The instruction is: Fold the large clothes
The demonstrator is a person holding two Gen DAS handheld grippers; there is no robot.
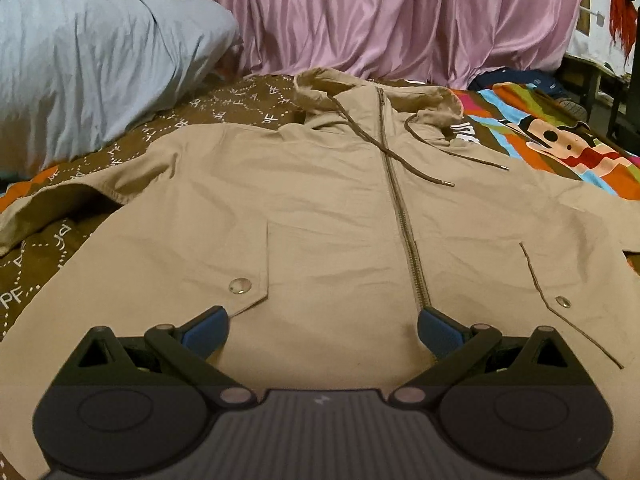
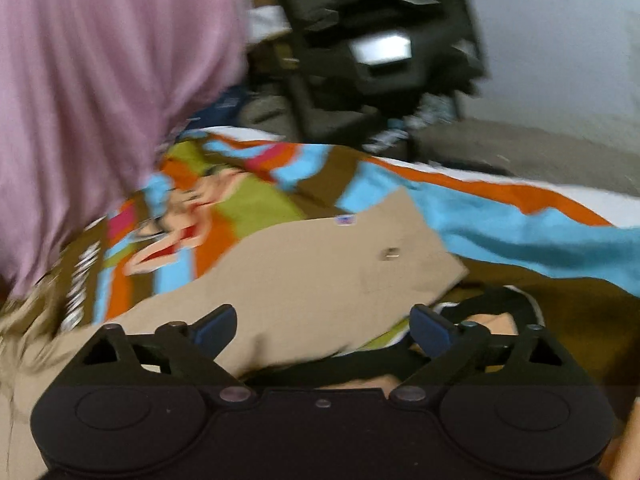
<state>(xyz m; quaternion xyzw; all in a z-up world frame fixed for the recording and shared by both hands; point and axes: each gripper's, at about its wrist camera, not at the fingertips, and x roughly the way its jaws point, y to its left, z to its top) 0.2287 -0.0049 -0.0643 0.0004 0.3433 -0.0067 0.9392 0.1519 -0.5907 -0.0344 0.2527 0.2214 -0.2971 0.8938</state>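
Observation:
A beige hooded jacket [image 1: 320, 216] lies flat, front up, on the bed, zipper closed down the middle and hood at the far end. My left gripper [image 1: 323, 330] is open and empty, low over the jacket's bottom hem beside the zipper end. In the right wrist view, which is blurred, one beige sleeve [image 2: 320, 272] stretches out over the colourful bedcover. My right gripper [image 2: 323, 330] is open and empty, just above the near part of that sleeve.
The bed has a brown patterned and bright cartoon cover [image 1: 560, 136]. A grey pillow [image 1: 92, 64] lies at the far left, a pink curtain [image 1: 400, 16] hangs behind. Dark furniture [image 2: 376, 48] and floor lie beyond the bed's right edge.

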